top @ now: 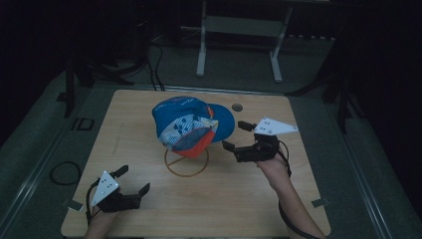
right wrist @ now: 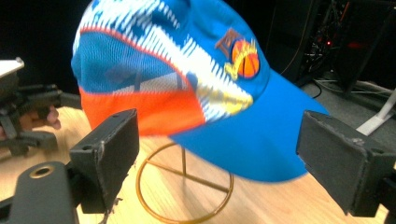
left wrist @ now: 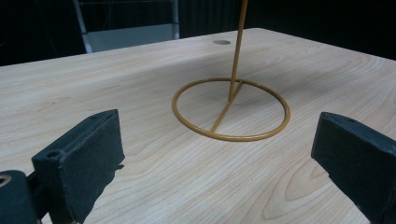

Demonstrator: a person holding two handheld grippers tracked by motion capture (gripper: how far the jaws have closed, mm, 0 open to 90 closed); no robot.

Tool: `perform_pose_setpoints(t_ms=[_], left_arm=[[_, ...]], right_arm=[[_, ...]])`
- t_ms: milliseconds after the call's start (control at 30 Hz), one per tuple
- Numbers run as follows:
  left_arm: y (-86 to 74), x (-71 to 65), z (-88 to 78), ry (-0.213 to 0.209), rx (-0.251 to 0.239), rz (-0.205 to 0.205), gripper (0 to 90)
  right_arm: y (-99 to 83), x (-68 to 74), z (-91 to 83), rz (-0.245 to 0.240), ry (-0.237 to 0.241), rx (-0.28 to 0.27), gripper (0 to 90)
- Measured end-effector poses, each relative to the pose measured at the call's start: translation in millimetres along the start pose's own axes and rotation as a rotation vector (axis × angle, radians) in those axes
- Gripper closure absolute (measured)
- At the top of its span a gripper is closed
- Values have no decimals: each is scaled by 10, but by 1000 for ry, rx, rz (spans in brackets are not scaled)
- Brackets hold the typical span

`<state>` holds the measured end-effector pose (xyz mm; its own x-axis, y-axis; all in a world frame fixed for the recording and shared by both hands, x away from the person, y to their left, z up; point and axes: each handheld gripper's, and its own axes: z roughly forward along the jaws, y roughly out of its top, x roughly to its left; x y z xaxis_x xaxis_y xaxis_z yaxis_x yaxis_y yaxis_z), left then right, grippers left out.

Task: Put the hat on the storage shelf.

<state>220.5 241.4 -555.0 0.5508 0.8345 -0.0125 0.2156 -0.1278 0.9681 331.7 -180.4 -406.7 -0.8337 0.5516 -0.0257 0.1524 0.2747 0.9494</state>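
Cap (top: 191,124) — stand (top: 186,163) post hidden

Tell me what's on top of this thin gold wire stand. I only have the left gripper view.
Observer: A blue, white and orange baseball cap sits on the gold wire stand.
Operator: Where's the right gripper?
Observer: The right gripper is just right of the cap's brim, pointing at it.
Operator: Is it holding the cap?
Observer: No. Its jaws are wide open, and the high view shows them apart from the brim.
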Motion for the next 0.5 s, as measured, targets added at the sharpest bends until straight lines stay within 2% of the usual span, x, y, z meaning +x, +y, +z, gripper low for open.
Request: perform_pose_setpoints(t_ms=[333, 500], left_arm=[[-4, -7, 3, -1, 2, 4, 26], [-8, -5, 8, -3, 1, -1, 26]], right_arm=[[-397, -40, -60, 25, 12, 58, 132], [-564, -28, -53, 30, 37, 74, 133]])
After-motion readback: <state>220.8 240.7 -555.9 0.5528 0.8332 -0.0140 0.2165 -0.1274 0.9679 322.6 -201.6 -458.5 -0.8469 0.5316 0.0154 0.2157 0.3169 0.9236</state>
